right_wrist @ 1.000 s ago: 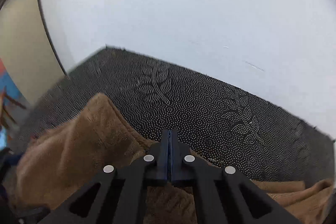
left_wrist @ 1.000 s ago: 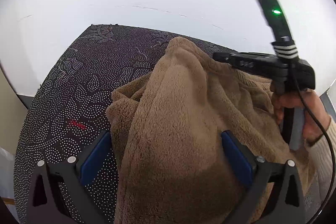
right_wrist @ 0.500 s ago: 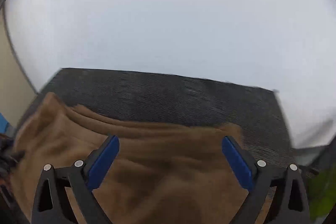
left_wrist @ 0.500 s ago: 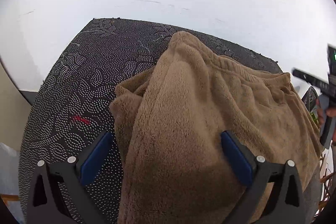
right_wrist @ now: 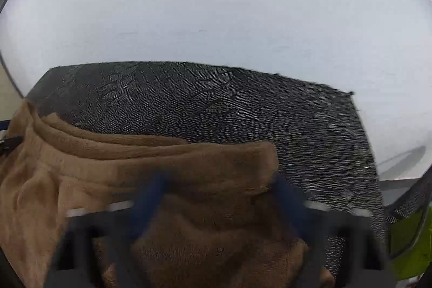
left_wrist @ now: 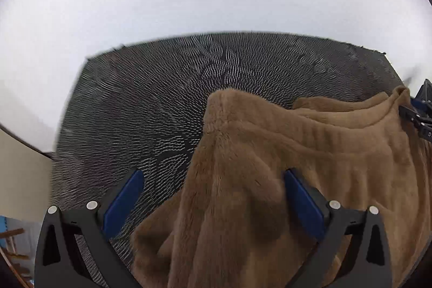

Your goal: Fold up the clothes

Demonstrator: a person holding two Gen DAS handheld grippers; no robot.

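Barely started imo: the brown fleece [left_wrist: 270, 180] is bunched on the near right of the dark mat [left_wrist: 151, 99], nothing folded flat yet. Left gripper [left_wrist: 213, 193] is spread wide, with one edge of the fleece between its jaws, unpinched. Right gripper [right_wrist: 218, 196] is closing around the fleece's waistband corner.

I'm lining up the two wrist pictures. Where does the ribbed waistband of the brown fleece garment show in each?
Left wrist: the waistband runs across the right half, from the raised corner at centre to the right edge, above the left gripper.
Right wrist: the waistband spans the left and middle, above the blurred, closing right gripper.
Shared landmark: the dark dotted mat behind it.
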